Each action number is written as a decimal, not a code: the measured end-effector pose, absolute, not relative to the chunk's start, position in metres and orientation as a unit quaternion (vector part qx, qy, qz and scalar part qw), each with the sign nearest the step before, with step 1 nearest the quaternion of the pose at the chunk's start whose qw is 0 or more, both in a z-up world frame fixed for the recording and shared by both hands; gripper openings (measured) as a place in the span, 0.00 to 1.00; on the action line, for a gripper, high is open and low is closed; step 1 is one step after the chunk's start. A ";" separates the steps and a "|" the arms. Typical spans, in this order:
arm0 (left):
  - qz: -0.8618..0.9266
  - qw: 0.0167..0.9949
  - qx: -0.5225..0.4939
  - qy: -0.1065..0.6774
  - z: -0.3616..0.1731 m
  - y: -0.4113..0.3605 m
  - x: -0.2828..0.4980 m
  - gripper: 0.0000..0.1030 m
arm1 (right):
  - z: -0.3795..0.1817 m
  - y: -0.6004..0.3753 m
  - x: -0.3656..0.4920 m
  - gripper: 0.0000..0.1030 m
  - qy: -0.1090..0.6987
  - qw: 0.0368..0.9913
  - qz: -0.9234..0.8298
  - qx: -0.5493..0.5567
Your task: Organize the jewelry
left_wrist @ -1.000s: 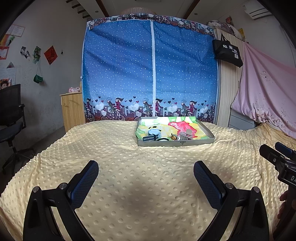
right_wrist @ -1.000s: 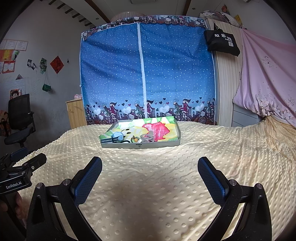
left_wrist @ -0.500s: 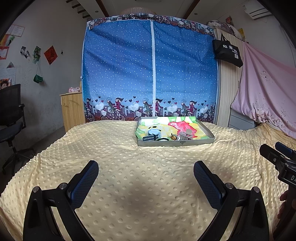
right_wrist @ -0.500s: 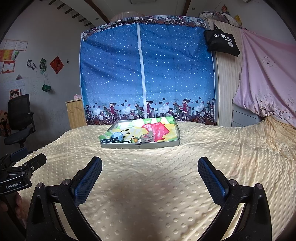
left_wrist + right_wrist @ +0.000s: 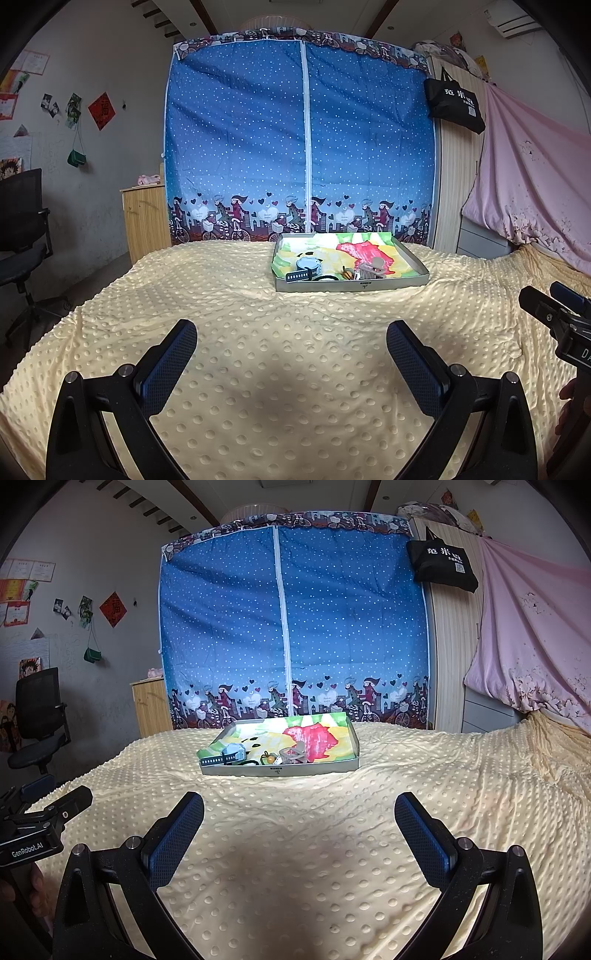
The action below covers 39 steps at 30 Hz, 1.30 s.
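No change from second ago: both grippers, left (image 5: pixel 291 350) and right (image 5: pixel 299 819), wide, empty; jewelry tray (image 5: pixel 354 285) at 12 o'clock, well apart.

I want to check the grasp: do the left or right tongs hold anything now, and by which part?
Nothing is held. The left tongs and right tongs both stand open over the yellow blanket; the jewelry lies in the tray.

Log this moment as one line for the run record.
left hand-held gripper: open, empty | right hand-held gripper: open, empty | both above blanket | jewelry in tray
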<state>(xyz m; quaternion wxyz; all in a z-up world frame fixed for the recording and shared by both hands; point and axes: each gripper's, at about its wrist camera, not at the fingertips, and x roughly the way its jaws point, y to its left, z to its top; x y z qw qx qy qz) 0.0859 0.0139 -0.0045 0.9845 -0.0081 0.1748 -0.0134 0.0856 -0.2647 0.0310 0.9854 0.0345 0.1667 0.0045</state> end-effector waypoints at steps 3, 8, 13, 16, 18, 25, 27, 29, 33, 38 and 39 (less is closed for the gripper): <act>-0.013 0.984 -0.008 0.175 -0.004 0.016 0.087 1.00 | 0.031 -0.265 0.086 0.99 0.167 0.985 0.004 0.035; -0.013 0.984 -0.008 0.175 -0.005 0.016 0.087 1.00 | 0.031 -0.265 0.085 0.99 0.167 0.985 0.004 0.034; -0.014 0.984 -0.008 0.175 -0.005 0.016 0.087 1.00 | 0.032 -0.267 0.087 0.99 0.166 0.985 0.003 0.034; -0.013 0.985 -0.007 0.174 -0.004 0.016 0.087 1.00 | 0.032 -0.267 0.086 0.99 0.166 0.986 0.003 0.034; -0.014 0.984 -0.008 0.175 -0.005 0.016 0.087 1.00 | 0.032 -0.267 0.087 0.99 0.166 0.986 0.004 0.035; -0.013 0.985 -0.007 0.174 -0.005 0.016 0.087 1.00 | 0.034 -0.268 0.086 0.99 0.164 0.986 0.001 0.035; -0.013 0.985 -0.007 0.174 -0.005 0.017 0.087 1.00 | 0.034 -0.267 0.085 0.99 0.164 0.986 0.001 0.035; -0.013 0.985 -0.007 0.175 -0.005 0.016 0.087 1.00 | 0.034 -0.267 0.085 0.99 0.164 0.986 0.001 0.035; -0.014 0.984 -0.008 0.175 -0.005 0.016 0.087 1.00 | 0.034 -0.267 0.085 0.99 0.164 0.986 0.001 0.035; -0.014 0.985 -0.007 0.175 -0.005 0.016 0.087 1.00 | 0.034 -0.267 0.085 0.99 0.164 0.986 0.001 0.035; -0.013 0.985 -0.007 0.174 -0.005 0.016 0.087 1.00 | 0.034 -0.267 0.085 0.99 0.164 0.986 0.001 0.035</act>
